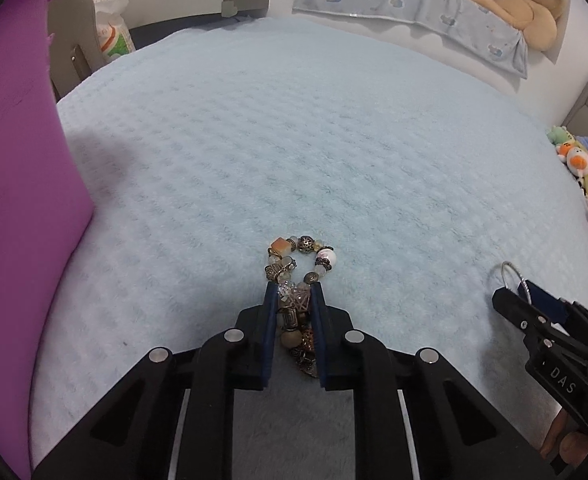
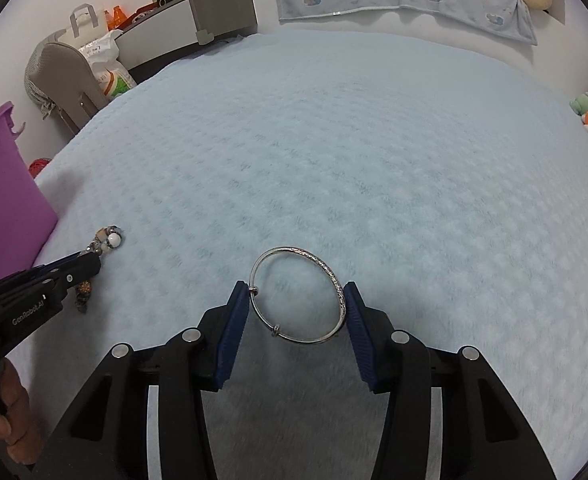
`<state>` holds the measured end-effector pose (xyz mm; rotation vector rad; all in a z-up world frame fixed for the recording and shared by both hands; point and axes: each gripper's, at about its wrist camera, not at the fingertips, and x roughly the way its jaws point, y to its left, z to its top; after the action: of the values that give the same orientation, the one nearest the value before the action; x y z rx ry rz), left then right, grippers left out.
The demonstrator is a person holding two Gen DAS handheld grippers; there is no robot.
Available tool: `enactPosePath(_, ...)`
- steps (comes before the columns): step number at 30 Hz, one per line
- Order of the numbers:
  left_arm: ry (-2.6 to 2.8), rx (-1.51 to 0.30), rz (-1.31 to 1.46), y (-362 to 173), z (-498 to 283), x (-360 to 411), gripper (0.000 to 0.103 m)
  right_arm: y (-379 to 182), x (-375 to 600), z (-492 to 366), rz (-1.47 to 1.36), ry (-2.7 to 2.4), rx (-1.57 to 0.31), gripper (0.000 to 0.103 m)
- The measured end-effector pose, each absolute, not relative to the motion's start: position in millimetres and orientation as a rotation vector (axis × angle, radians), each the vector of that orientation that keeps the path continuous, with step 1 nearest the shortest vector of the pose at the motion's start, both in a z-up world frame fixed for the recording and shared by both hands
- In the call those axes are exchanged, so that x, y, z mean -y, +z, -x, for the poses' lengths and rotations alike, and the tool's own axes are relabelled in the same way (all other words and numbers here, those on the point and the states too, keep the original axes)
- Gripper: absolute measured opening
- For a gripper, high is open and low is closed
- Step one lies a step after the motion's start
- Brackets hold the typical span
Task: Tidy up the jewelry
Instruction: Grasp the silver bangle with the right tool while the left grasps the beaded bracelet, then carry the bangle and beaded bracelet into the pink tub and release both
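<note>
Two hand-held grippers worked over a pale blue blanket (image 1: 294,140) on the bed. The left hand-held gripper (image 1: 294,292) was clamped on one beaded bracelet (image 1: 300,264), whose far loop drooped to the blanket beyond the pads. The right hand-held gripper (image 2: 297,294) pinched one silver bangle (image 2: 298,294) across its width, each pad touching the rim.

Risks, as judged: the thin, smooth bangle could spring out or twist if the squeeze tightened or slackened; the bracelet's hanging beads could snag on the fleece or swing and slip free.

Count: two grippers, one bracelet, one bangle, one purple bin (image 1: 17,160) at the left, a likely destination, and several plush toys (image 1: 574,160) far right.
</note>
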<state>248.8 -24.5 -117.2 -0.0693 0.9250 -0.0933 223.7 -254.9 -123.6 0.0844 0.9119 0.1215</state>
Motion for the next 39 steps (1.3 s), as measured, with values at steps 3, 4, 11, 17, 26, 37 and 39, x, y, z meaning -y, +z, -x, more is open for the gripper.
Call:
enactPosePath(3, -0.112, -0.909, 0.087, -112, -240, 22, 0.015, -122, 254, -214, -0.097, 0.129, -0.908, 0.047)
enactPosePath(4, -0.118, -0.904, 0.091, -110, -238, 21, 0.015, -122, 254, -212, -0.103, 0.131, -0.907, 0.047)
enactPosePath(11, -0.160, -0.891, 0.123, -94, -210, 10, 0.015, -116, 248, -186, -0.178, 0.163, -0.893, 0.047)
enactPosePath(17, -0.180, -0.892, 0.117, -84, -186, 11, 0.015, -111, 239, -167, -0.196, 0.172, -0.898, 0.047)
enactPosePath(26, -0.205, -0.889, 0.123, -61, -146, 5, 0.015, -92, 227, -129, -0.211, 0.169, -0.902, 0.047)
enactPosePath(37, -0.203, -0.828, 0.146, -7, -99, -19, 0.015, -41, 204, -91, -0.190, 0.195, -0.847, 0.047)
enactPosePath(39, -0.207, -0.802, 0.150, 6, -90, -26, 0.015, -31, 198, -84, -0.179, 0.202, -0.832, 0.047)
